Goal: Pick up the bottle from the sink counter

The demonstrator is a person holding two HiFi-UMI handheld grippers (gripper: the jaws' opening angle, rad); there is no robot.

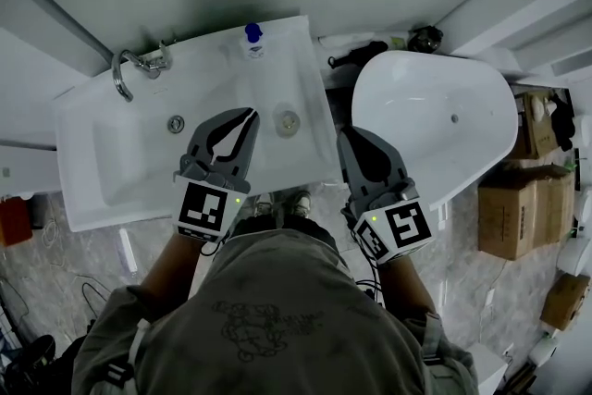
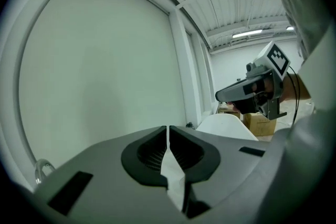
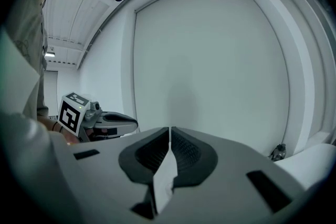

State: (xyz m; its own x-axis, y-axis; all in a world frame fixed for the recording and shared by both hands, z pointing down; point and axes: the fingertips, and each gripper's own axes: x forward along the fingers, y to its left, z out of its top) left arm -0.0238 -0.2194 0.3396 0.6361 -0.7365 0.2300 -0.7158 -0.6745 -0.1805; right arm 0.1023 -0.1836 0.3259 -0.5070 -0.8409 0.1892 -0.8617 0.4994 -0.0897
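— Biggest things in shot?

— From overhead, shows a white bathtub (image 1: 435,125) at right. Just beside it at left, a white sink counter (image 1: 74,190) with a shallow basin (image 1: 148,171) sunk into it. Past the tub's right side, stacked brown cardboard boxes (image 1: 509,208).

— And the tools?

— Held out side by side near the counter's near edge, each with its marker cube toward the person. Puts the left gripper (image 1: 250,113) over the basin, toward the counter's near right corner, jaws pressed together with nothing between them. Puts the right gripper (image 1: 350,136) just off the counter's right edge, over the gap toward the tub, jaws likewise pressed together and empty. Both point toward the blank white wall behind the counter.

— Where on the counter is the rest?

— At the far left corner, a curved chrome faucet (image 1: 139,67). On the far edge, close to the far right corner, stands the bottle (image 1: 253,40), white with a blue cap, upright, apart from both grippers and touched by neither. In the basin, a round drain (image 1: 288,119) just right of the left gripper's tips. Left of that gripper, a smaller round fitting (image 1: 176,123).
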